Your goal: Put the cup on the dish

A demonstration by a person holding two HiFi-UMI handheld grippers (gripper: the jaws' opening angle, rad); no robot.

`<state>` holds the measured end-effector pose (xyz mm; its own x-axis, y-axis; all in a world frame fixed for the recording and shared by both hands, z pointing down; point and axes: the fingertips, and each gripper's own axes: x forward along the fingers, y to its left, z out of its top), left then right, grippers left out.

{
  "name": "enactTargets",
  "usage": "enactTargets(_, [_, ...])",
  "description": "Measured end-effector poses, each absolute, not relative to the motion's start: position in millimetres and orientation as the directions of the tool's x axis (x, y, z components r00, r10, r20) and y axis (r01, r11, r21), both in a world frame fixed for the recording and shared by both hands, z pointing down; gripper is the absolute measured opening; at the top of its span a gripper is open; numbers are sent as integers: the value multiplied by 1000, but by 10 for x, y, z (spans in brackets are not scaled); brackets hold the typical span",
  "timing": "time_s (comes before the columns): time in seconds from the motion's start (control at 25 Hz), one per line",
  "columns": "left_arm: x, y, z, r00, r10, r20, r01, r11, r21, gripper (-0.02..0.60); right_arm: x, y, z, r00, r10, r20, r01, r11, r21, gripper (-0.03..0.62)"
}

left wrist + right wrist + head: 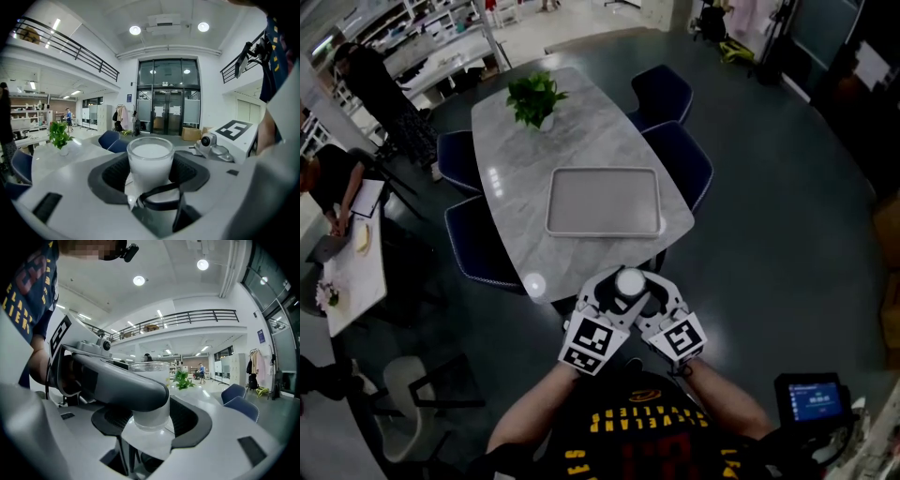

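Pale marble table [581, 141] stands in a large, dim hall with a dark floor, ringed by blue chairs [684, 159]. It carries a potted plant [534, 98] and a grey tray [603, 202], apparently the dish, well beyond the fingertips. Short of the table's near edge, the left gripper [609, 298] and right gripper [652, 298] meet nose to nose, each pair of fingers closed partway around the same white cup [630, 281], upright between them and off any surface. Sharing the grip likely keeps the cup level for carrying forward to the tray, a step not yet begun.
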<state>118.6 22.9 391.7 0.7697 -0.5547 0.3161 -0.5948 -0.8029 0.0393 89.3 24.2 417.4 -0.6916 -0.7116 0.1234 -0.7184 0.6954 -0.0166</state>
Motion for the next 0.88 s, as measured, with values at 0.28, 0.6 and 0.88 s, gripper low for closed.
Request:
enactTargets(0.28, [1089,-377,3964,799,-496,339,-543,-838,53,264,801,-383,4217,-640,-753,154,-763,646,-15,258])
enactTargets(0.6, [773,-878,4014,814,-455,360,-507,-860,58,264,498,-904,4262,-602,-777,185,-787,616,25,258])
enactTargets(0.88, [658,-1125,4224,815,-432,387,-492,-868,67,264,370,-1174,4391,-588,-783,203,-798,603,14,258])
